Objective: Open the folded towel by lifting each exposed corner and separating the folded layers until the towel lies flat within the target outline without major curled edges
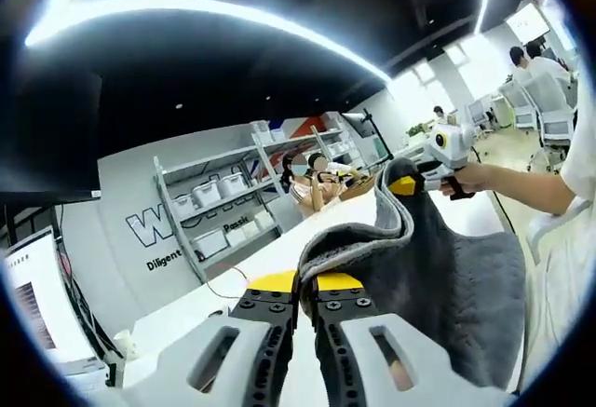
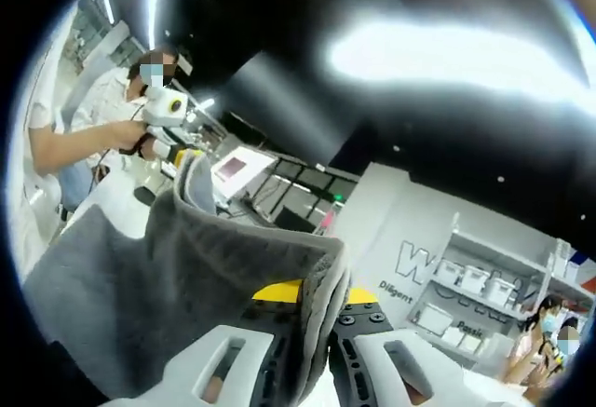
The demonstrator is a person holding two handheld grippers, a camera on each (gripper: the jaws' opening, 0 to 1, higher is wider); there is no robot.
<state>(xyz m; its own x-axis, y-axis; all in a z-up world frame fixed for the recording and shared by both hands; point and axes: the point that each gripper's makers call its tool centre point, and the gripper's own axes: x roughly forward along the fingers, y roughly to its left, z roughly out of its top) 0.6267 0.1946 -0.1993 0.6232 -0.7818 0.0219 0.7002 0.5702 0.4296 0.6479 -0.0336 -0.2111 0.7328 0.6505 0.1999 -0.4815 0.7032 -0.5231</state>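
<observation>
A grey towel (image 1: pixel 456 286) hangs in the air, stretched between both grippers. In the left gripper view my left gripper (image 1: pixel 306 288) is shut on one towel corner, its yellow-tipped jaws pressed together on the hem. Farther right, a hand holds my right gripper (image 1: pixel 403 185), shut on another corner. In the right gripper view the towel (image 2: pixel 158 277) drapes down to the left, with a folded edge pinched in my right gripper (image 2: pixel 312 300). My left gripper (image 2: pixel 189 157) grips the far corner there. The towel's lower part is hidden.
A white table (image 1: pixel 223 291) runs below the towel. Shelves with white bins (image 1: pixel 219 207) stand against the back wall, with seated people (image 1: pixel 312 179) beside them. A monitor (image 1: pixel 37 305) sits at the left. A screen (image 2: pixel 240 167) stands behind the towel.
</observation>
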